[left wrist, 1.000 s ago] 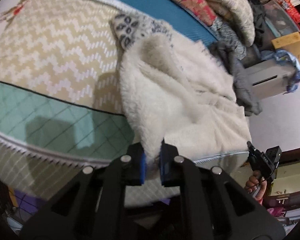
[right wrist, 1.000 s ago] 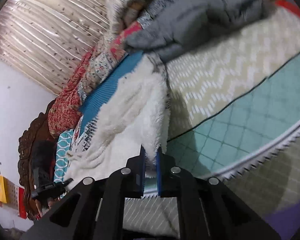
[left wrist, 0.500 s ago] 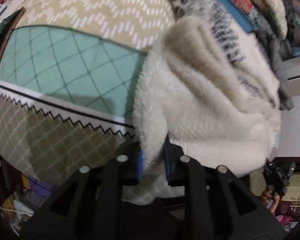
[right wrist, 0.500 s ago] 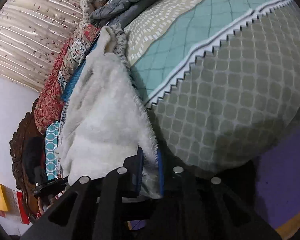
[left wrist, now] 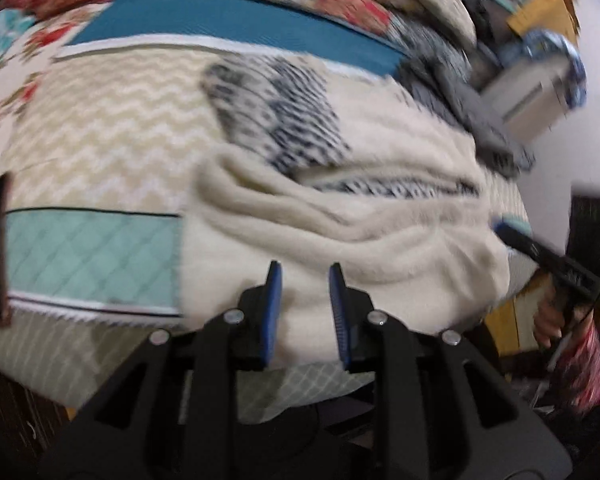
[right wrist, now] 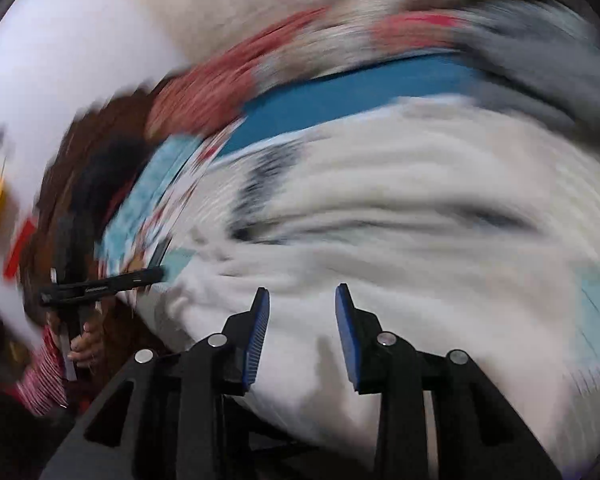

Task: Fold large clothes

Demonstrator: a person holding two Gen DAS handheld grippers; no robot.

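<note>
Both jaws are apart now! The left hand-held gripper [left wrist: 302,304] had the fleece pinched a moment ago, and so did the right hand-held gripper [right wrist: 300,332]; both have let go, and nothing sits between either pair of blue pads. The cream fleece garment [left wrist: 340,232] has been dropped in a rumpled heap at the near edge of the bed [left wrist: 92,248], its lower part spilling over that edge, its patterned grey-and-white knit side [left wrist: 276,112] showing toward the far side. It lies over the zigzag and teal bands of the bedcover [left wrist: 100,120], with the pile of other bedding [left wrist: 380,12] well beyond it along the far edge.

The right wrist view is badly smeared, so that hand looks to be swinging fast; little detail can be read there beyond the pale fleece under the open fingers.

What does the release mean? The garment has been pulled toward the near edge and laid down, but it looks bunched rather than flat, with deep wrinkles across the middle. The carry seems finished; the folding proper is not yet done. A fresh grip on an edge or sleeve, and some smoothing, probably comes first.
</note>
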